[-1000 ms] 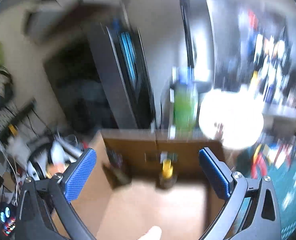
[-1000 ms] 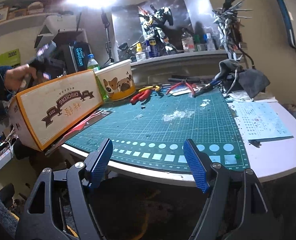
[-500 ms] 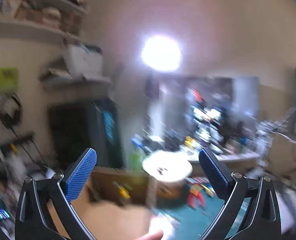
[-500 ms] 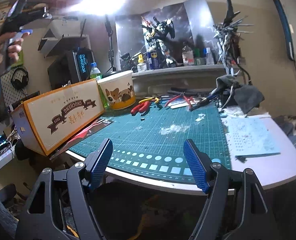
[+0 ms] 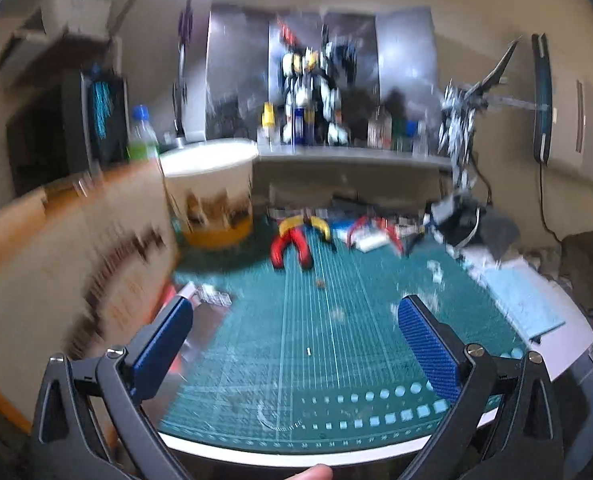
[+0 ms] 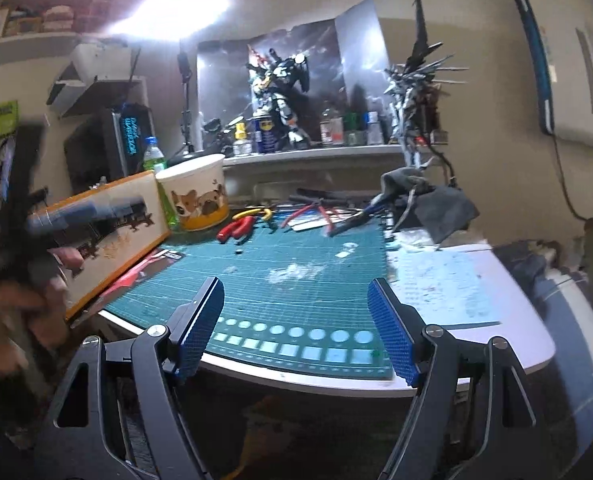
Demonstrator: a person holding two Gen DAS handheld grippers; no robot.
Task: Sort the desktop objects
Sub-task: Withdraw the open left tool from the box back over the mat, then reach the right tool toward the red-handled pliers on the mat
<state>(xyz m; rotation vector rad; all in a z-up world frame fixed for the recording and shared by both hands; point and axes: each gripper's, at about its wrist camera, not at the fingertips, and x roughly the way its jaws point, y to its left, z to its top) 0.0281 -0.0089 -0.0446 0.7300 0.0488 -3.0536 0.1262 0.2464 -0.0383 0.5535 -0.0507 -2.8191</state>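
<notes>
Red-handled pliers [image 6: 236, 229] lie loose at the far edge of your green gridded cutting mat [image 6: 296, 288], beside the cream dog-print tub [image 6: 194, 198], likely the sorting bin. Left gripper [image 5: 296, 336] and right gripper [image 6: 296, 332] both gape empty, ready to pick.

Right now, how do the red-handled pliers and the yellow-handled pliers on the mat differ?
The red pliers lie nearer the mat's front edge; the yellow pliers lie behind them, closer to the shelf. The red pliers' handles point toward the cup and box; the yellow pliers' handles curve across, toward the right. Both lie flat on the mat near the cup, untouched by either tongs.
</notes>
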